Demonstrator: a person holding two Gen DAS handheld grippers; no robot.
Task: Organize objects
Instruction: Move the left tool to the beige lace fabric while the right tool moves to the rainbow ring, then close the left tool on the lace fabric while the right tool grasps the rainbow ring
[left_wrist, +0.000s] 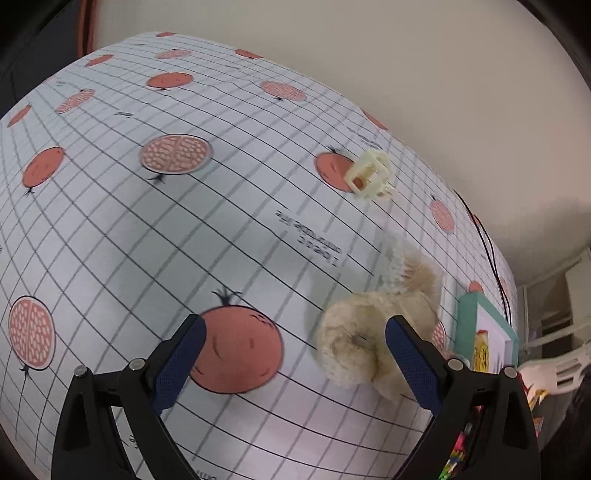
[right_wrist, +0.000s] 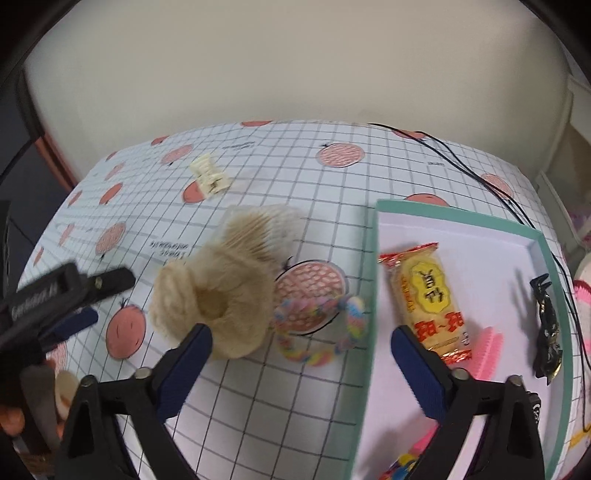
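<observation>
Right tool (right_wrist: 301, 347): fingers spread wide, nothing between them; it hangs over the seam between the tablecloth and the tray, one finger above the scrunchie, the other above the tray floor.
Left tool (left_wrist: 293, 345): also spread and empty, low over the worktop with the scrunchie just inside its right-hand finger.
Scrunchie (right_wrist: 218, 295): beige and fluffy, lying on the cloth near the middle of the worktop, touching a clear pack of toothpicks (right_wrist: 258, 230) behind it.
Braided ring (right_wrist: 321, 328): pastel rope loop on the cloth, between the scrunchie and the tray wall.
Hair clip (right_wrist: 208, 176): cream claw clip, alone toward the far edge of the worktop.
Tray (right_wrist: 373, 295): teal-rimmed, white inside, on the right side of the worktop; it holds a yellow snack packet (right_wrist: 428, 299), a pink comb (right_wrist: 487, 350) and a dark wrapped item (right_wrist: 546, 328) by its right wall.
Step in hand: judged as a reach for the next loose item, most likely the scrunchie; four things are not yet in the tray.
Next move: lower one tool so its fingers straddle the soft ring, squeeze lightly, lift clear of the toothpicks, then carry it over the tray wall.
Risk: fluffy pile may drag the toothpick pack along.
</observation>
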